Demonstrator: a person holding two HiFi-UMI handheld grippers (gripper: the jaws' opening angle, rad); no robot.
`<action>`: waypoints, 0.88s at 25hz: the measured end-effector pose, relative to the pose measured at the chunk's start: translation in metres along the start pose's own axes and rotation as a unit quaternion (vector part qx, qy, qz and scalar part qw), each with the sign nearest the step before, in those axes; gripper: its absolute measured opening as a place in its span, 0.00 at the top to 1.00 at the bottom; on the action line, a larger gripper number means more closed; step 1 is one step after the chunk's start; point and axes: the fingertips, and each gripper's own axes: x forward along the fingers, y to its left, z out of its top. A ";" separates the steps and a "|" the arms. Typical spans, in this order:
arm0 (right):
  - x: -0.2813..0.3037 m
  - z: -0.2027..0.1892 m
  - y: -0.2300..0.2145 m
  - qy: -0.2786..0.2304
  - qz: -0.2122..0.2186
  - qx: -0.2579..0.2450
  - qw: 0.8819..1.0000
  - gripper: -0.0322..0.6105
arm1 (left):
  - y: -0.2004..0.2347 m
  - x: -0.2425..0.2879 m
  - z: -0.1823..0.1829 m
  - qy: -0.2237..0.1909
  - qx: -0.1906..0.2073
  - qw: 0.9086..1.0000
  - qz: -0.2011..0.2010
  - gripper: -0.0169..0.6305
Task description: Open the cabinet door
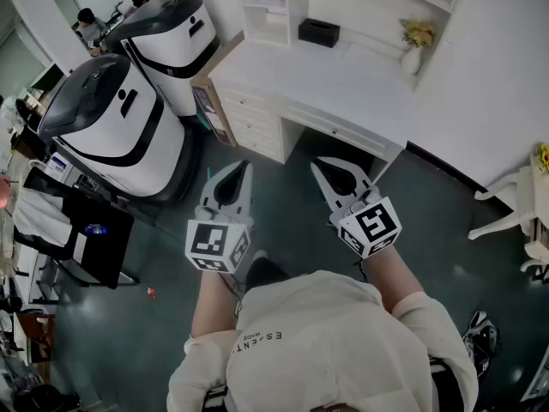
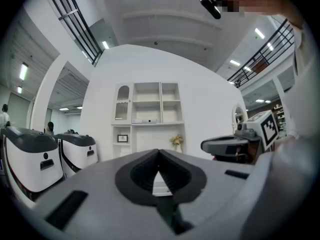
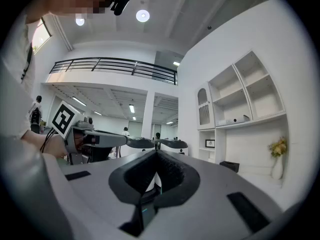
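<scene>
Jaws: left gripper (image 1: 243,166) and right gripper (image 1: 316,163) were both clenched, empty | cabinet door (image 2: 122,103) lay ahead above desk (image 1: 343,75), well apart, long axis upright | I judged left gripper nearer.

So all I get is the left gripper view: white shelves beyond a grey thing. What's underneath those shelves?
Observer: The head view shows a white desk below them, with drawers at its left end.
Operator: Anything on it that I can't see?
Observer: A black box, near the back wall.
Operator: Is the other gripper holding something?
Observer: No. In its own view the right gripper has its fingers together, nothing between them.
</scene>
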 end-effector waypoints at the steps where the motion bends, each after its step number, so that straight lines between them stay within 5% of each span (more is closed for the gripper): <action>1: 0.000 0.000 -0.001 0.001 0.000 0.001 1.000 0.93 | 0.000 0.001 0.000 0.000 0.001 1.000 0.000 0.97; 16: -0.008 -0.016 -0.015 0.014 -0.015 0.017 1.000 0.93 | -0.005 0.015 0.003 -0.002 0.029 0.999 0.015 0.96; 22: 0.000 -0.021 -0.035 0.019 -0.026 0.025 0.999 0.93 | 0.009 0.040 0.018 -0.018 0.021 1.000 0.008 0.68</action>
